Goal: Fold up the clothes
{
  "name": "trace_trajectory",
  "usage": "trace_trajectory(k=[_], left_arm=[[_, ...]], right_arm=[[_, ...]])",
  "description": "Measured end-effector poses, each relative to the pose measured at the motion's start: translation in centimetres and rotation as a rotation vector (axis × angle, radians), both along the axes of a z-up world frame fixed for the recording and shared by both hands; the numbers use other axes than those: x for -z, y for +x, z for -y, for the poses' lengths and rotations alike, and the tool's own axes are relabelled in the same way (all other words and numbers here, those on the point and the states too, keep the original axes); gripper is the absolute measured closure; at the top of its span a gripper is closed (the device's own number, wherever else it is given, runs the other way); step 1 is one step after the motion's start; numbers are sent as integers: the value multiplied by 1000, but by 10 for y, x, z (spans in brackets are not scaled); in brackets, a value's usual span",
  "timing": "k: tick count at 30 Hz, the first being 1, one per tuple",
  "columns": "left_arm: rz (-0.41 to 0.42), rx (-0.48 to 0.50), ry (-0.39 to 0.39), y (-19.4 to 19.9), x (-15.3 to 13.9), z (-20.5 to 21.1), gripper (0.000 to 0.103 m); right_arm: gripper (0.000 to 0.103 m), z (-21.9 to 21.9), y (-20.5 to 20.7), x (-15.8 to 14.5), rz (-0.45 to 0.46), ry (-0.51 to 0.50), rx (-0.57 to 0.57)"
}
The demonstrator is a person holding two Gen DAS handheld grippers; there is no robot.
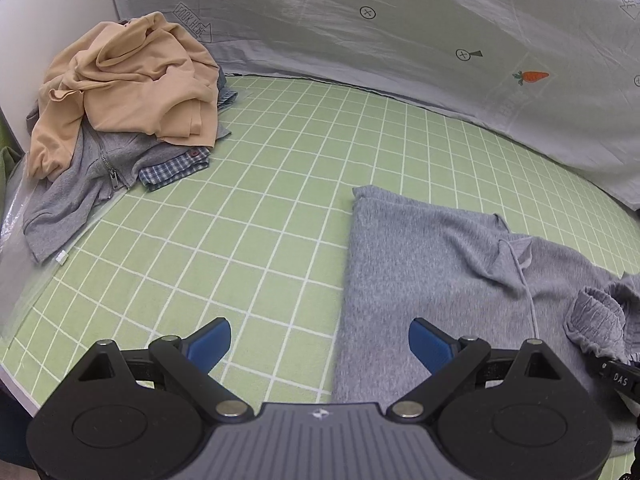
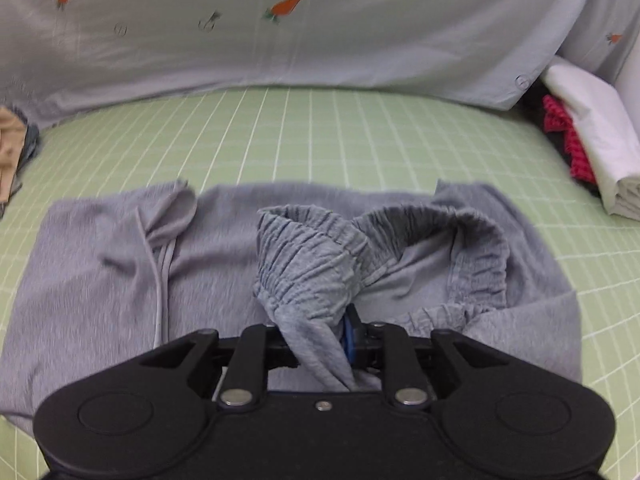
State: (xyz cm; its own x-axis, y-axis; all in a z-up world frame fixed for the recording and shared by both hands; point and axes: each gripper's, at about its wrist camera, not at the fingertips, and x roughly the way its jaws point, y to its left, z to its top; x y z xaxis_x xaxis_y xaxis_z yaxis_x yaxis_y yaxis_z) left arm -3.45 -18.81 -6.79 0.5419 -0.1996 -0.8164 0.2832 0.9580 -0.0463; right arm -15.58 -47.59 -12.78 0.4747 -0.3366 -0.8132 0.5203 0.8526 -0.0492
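Observation:
Grey sweatpants lie on the green checked mat, partly folded, with a drawstring across them. My left gripper is open and empty, hovering over the pants' left edge. In the right wrist view the pants spread across the mat, and my right gripper is shut on the elastic waistband, lifted and bunched above the rest. The right gripper's body also shows at the right edge of the left wrist view.
A heap of unfolded clothes, tan top over grey zip hoodie and plaid shirt, sits at the mat's far left. Folded white and red-black items are stacked at the far right. A pale carrot-print sheet hangs behind.

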Motion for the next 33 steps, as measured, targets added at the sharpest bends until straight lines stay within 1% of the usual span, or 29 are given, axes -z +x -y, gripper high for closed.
trace_trajectory(k=[1,2,3,4,5,6,8,9,11,13,14,16,18,19,22,23,24,27,31,32,33], left_arm=[[1,10,11,-1,2,-2,8],[3,18,22,-1,3,-3,8],[2,24,25,0,4,-5,8],[-2,26,24,1,5,-6,8],[-5,28,22,2,6,-7,8],[-9,29,19,3,7,-7,8],[-16,31,11,6,7,-6,8],[-18,32,6,7,7,-4,8],[-20,37,-3,8,7,0,8],[-23,45,-4,9,7,7,8],[-24,50,-3,9,7,10,8],[-19,59,1,7,6,16,8],[-15,67,7,5,5,21,8],[-13,69,10,4,4,24,8],[-14,66,21,-1,6,28,8],[-15,64,24,-3,6,29,8],[-18,61,26,-4,7,29,8],[-22,62,35,-10,9,33,8],[-19,67,35,-17,9,35,8],[-18,68,34,-18,10,35,8],[-18,69,33,-19,10,35,8]], right_arm=[[76,-4,-3,0,-1,0,0],[70,-7,-7,-1,5,0,1],[64,-6,-12,-7,32,13,12],[60,-3,-18,-15,67,30,34],[51,2,-26,-23,110,39,66],[44,6,-33,-32,155,45,100],[42,17,-45,-47,218,32,160],[40,23,-49,-52,232,21,188],[36,37,-53,-54,230,-9,235],[36,51,-50,-47,194,-24,255],[38,57,-47,-43,174,-31,264],[47,71,-44,-33,144,-10,257],[64,79,-39,-24,123,0,230],[65,79,-36,-20,111,-4,211],[61,81,-30,-10,76,-22,189],[58,83,-29,-8,67,-19,184],[57,84,-28,-5,59,-14,182],[57,89,-26,1,16,-10,176],[59,90,-28,1,18,-8,164],[74,89,-29,-1,26,-12,157],[97,89,-30,-3,38,-8,154]])
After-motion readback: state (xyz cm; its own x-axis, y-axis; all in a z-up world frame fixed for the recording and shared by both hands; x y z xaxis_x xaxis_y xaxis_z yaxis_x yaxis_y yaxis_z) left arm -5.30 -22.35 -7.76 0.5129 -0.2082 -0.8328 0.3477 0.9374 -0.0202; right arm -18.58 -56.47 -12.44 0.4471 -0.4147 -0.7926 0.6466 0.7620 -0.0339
